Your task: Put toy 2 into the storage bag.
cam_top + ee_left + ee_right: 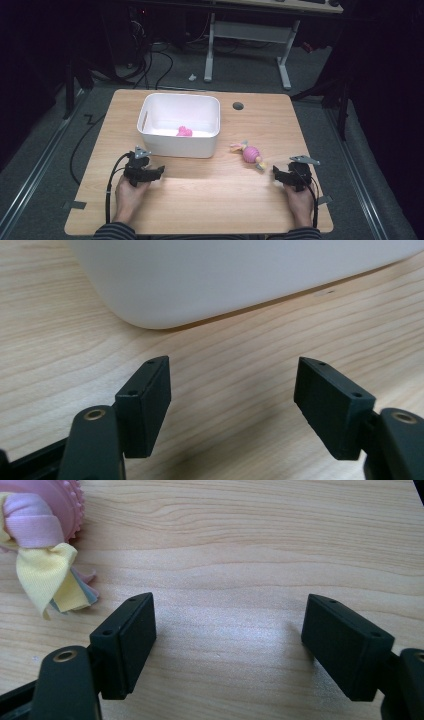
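A light wooden table (pixel 200 200) is standing on grey carpeted floor (pixel 240 75), its top catching a pale glare near the front edge, with a round cable hole (pixel 238 106) near its far edge. Metal rails (pixel 35 165) are running along the floor on both sides. Beyond it, a second desk on a white metal frame (pixel 247 37) is sitting at the back of the room. Black cables (pixel 150 65) are trailing across the carpet, and the surroundings are fading into darkness at left and right.
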The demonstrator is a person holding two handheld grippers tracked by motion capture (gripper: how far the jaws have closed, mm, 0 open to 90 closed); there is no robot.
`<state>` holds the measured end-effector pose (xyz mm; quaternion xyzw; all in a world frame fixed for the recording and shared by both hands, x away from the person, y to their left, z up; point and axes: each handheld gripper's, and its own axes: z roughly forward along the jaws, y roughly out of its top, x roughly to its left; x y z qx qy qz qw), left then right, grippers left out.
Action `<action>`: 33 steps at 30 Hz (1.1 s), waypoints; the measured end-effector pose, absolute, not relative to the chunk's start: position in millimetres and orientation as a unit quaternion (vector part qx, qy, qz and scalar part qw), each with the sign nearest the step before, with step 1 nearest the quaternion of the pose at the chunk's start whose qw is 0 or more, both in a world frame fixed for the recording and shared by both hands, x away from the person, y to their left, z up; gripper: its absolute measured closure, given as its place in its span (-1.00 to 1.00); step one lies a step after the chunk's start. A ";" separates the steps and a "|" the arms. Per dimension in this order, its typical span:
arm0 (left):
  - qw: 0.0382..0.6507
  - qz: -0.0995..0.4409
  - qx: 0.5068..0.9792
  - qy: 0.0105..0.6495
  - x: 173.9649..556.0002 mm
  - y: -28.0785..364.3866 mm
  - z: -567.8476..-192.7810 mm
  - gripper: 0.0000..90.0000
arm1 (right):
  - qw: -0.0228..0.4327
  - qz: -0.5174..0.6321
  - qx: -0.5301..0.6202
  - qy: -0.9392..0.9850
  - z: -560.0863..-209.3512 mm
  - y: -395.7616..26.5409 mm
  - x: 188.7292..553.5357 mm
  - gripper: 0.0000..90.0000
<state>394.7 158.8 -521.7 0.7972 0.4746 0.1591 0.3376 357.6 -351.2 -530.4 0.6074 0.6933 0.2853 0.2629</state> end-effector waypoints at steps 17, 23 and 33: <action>0.334 0.189 0.797 0.466 397.4 151.9 -531.2 -0.33 | 0.262 0.286 0.605 0.695 -530.4 -351.0 357.6 -0.51; 0.353 0.201 0.787 0.464 395.6 154.7 -535.9 -0.35 | 0.260 0.288 0.602 0.698 -530.4 -351.2 357.4 -0.50; 0.353 0.199 0.788 0.463 395.5 155.1 -535.9 -0.37 | 0.262 0.283 0.601 0.700 -529.7 -352.4 357.3 -0.49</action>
